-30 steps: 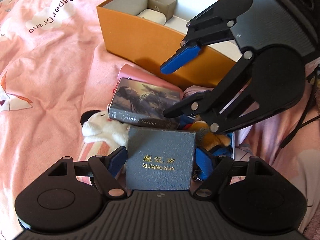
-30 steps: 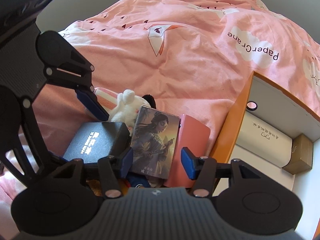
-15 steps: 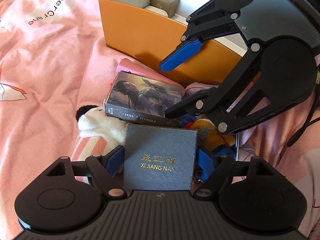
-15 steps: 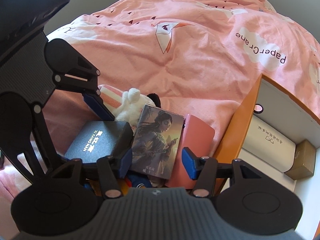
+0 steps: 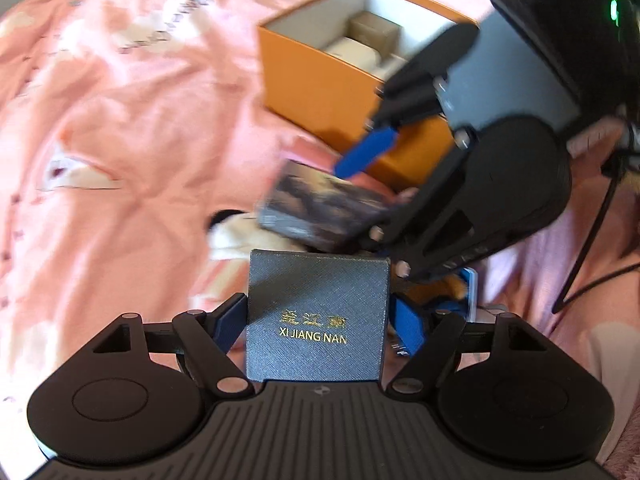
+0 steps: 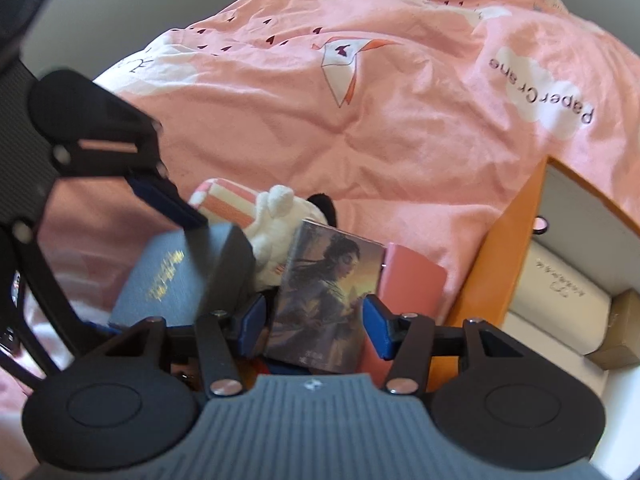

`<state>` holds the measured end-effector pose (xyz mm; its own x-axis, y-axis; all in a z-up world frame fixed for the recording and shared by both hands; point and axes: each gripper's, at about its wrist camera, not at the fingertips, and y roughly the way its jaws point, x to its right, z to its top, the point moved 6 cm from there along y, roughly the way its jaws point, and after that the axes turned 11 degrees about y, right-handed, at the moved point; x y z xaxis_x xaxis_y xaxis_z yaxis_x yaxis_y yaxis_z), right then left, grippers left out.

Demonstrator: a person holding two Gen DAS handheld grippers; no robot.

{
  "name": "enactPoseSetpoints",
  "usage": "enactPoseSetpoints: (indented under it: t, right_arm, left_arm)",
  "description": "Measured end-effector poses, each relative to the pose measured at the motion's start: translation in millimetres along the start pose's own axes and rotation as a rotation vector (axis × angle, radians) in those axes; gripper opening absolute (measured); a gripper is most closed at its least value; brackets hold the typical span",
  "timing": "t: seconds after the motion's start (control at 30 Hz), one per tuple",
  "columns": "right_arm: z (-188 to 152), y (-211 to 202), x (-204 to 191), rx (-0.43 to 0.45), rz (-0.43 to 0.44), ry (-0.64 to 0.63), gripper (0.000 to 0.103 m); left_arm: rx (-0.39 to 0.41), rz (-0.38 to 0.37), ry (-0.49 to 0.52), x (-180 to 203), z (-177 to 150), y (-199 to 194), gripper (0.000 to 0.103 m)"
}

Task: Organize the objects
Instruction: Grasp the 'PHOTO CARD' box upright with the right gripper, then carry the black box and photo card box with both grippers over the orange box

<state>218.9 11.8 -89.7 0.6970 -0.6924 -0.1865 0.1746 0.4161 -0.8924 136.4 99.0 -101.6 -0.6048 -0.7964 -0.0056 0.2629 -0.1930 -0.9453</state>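
Grey box (image 5: 316,316) sits, apparently clamped, between left gripper (image 5: 318,320) jaws.

Both wrist views steep, close; share illustrated box (image 5: 320,204).

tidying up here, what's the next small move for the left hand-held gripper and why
Probably carry the dark XI JIANG NAN box toward the orange box: the left hand-held gripper is clamped on it, and the orange box has other small boxes in it.

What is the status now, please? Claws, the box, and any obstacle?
Left claw shut on dark XI JIANG NAN box. Right claw open, straddling picture card box. Orange box ahead; right claw partly in the path.
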Motion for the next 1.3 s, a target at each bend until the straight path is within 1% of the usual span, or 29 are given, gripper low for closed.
enactPoseSetpoints:
  t: [0.1,0.17,0.23,0.33,0.37,0.4,0.47,0.5,0.53,0.57,0.67,0.83,0.93,1.0,1.03,1.1,1.13,1.2,1.3]
  right_arm:
    - [2,5,-5,-0.01,-0.014,-0.01,0.056]
    - [1,11,-9,-0.019,-0.027,-0.02,0.058]
    - [1,16,-13,-0.016,-0.064,-0.05,0.059]
    - [1,24,-16,-0.015,-0.13,-0.096,0.06]
    - [1,28,-17,-0.018,-0.144,-0.105,0.063]
    - [1,31,-17,-0.023,-0.161,-0.112,0.064]
    - [1,34,-17,-0.025,-0.166,-0.117,0.063]
    - [2,34,-16,-0.027,-0.167,-0.117,0.063]
    - [3,33,-16,-0.029,-0.164,-0.114,0.06]
    - [4,31,-17,-0.029,-0.152,-0.115,0.052]
    - [6,23,-21,-0.03,-0.14,-0.127,0.041]
    - [9,10,-19,-0.032,-0.143,-0.12,0.031]
    - [11,5,-14,-0.048,-0.149,-0.093,0.029]
    - [12,7,-13,-0.064,-0.156,-0.089,0.029]
    - [13,10,-14,-0.072,-0.171,-0.094,0.029]
    - [10,21,-14,-0.085,-0.237,-0.129,0.029]
    - [9,27,-13,-0.087,-0.262,-0.141,0.025]
    - [8,31,-10,-0.087,-0.23,-0.116,0.024]
    - [10,21,-9,-0.055,-0.21,-0.103,0.024]
  left_arm:
    - [0.008,0.04,-0.046,-16,-2,-11,0.089]
    - [0.007,0.07,-0.061,-18,-8,-15,0.089]
    - [0.0,0.097,-0.071,-23,-11,-14,0.089]
    - [-0.018,0.105,-0.103,-27,-13,-4,0.089]
    - [-0.026,0.111,-0.11,-28,-14,0,0.089]
    - [-0.03,0.115,-0.114,-29,-16,3,0.089]
    - [-0.025,0.114,-0.122,-31,-22,-12,0.089]
    - [-0.021,0.111,-0.126,-30,-17,-16,0.089]
    - [-0.018,0.109,-0.128,-30,-17,-17,0.089]
    - [-0.016,0.109,-0.13,-29,-17,-22,0.089]
    - [-0.018,0.113,-0.128,-28,-16,-22,0.089]
    - [-0.015,0.118,-0.125,-26,-11,-18,0.089]
    - [-0.033,0.129,-0.139,-27,-9,-17,0.089]
    - [-0.046,0.133,-0.158,-28,-7,-17,0.089]
    - [-0.048,0.137,-0.161,-28,-5,-16,0.089]
    - [-0.059,0.15,-0.168,-30,-4,-15,0.089]
    - [-0.061,0.152,-0.172,-30,-3,-15,0.089]
    - [-0.056,0.152,-0.18,-31,-2,-16,0.089]
    - [-0.03,0.144,-0.193,-31,1,-20,0.089]
